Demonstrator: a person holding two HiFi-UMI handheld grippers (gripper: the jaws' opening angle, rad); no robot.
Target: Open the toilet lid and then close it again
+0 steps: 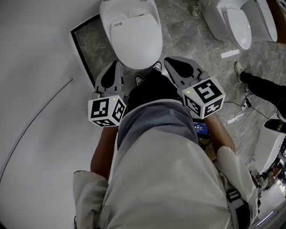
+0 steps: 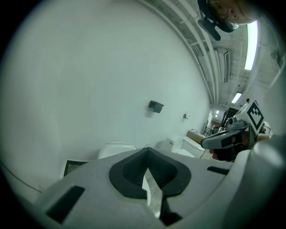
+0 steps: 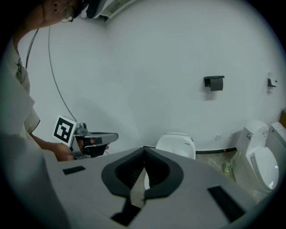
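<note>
Toilet: I have the toilet straight ahead. It stands on the grey floor, at the floor's edge against the white wall.
Lid: the lid is down and lies flat over the bowl. Nothing touches it.
Left gripper: my left gripper hangs in the air just short of the toilet's near rim, on its left side. It points toward the toilet and is clear of it.
Left fingers: the fingers are pressed together at the tips with nothing between them. Through the slit below the tips I see only floor and a strip of white toilet.
Right gripper: my right gripper hangs at about the same height off the rim's right side, also clear of the toilet.
Right fingers: these fingers are likewise pressed together at the tips and hold nothing.
Between the grippers: my own dark trousers and shoes show between the two grippers, by the toilet's front.
Neighbours: a second toilet stands further right along the floor's edge.
Wall: a dark paper holder is fixed above and to the right of the toilet, and a thin cable runs down the wall on the left.
Bystander: a shoe and a dark trouser leg stand on the floor at the right, well apart from the toilet.
</note>
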